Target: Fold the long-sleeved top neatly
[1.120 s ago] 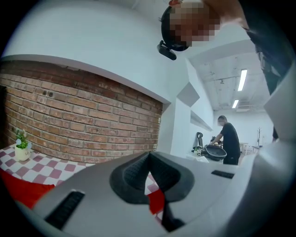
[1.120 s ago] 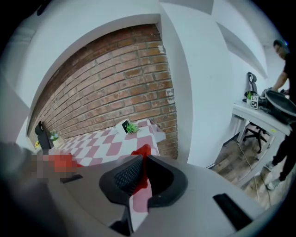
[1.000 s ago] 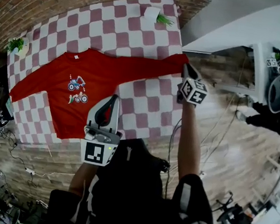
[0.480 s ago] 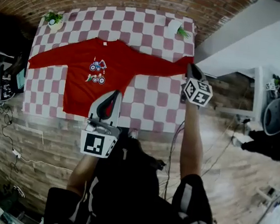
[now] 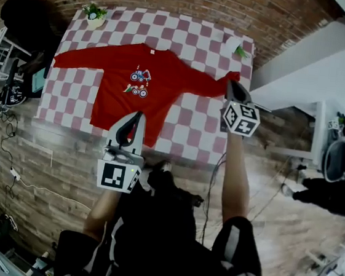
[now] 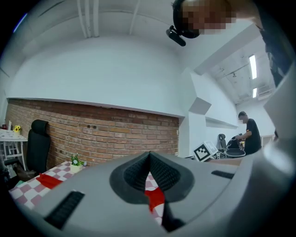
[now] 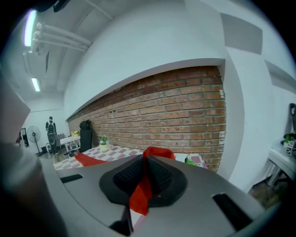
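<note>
Where the red top [image 5: 134,96] lies, two white pots [image 5: 96,24] [image 5: 232,45] hold plants [image 5: 93,11].

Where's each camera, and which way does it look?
Head view: on the person's head, facing down at the red long-sleeved top on the pink-and-white checked table; arms, left gripper, right gripper show.
Left gripper view: rides that gripper, faces the brick wall; shut jaws show.
Right gripper view: likewise faces that wall; jaws clamp the top's sleeve.
All three see top and table.

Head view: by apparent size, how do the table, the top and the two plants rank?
1. table
2. top
3. left plant and right plant: they look alike, so no ranking.
</note>
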